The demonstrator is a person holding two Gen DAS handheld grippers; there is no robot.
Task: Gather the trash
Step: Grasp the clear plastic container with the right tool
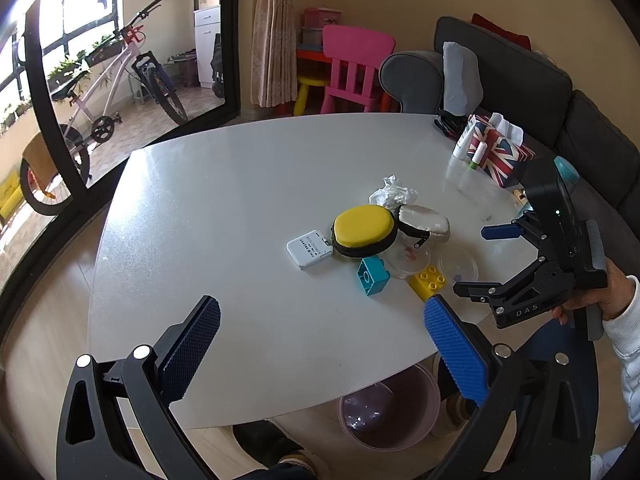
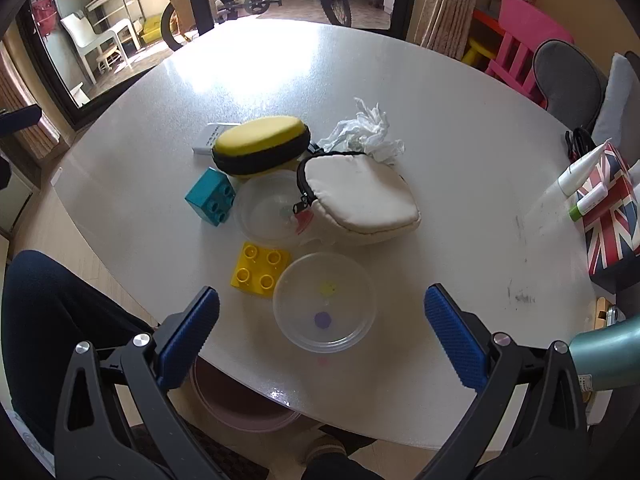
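While the crumpled wrapper (image 2: 366, 128) lies mid-table behind the cream pouch (image 2: 360, 200), both claws hang spread and empty.
Reaching from the right gripper (image 2: 320, 332), a finger could snag the pouch or sweep the clear lid (image 2: 324, 304) off the table (image 2: 460, 120) edge; the left gripper (image 1: 320, 344) idles.

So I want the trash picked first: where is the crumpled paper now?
The crumpled paper lies mid-table in the right wrist view, on the far side of the white pouch, right of the yellow case.
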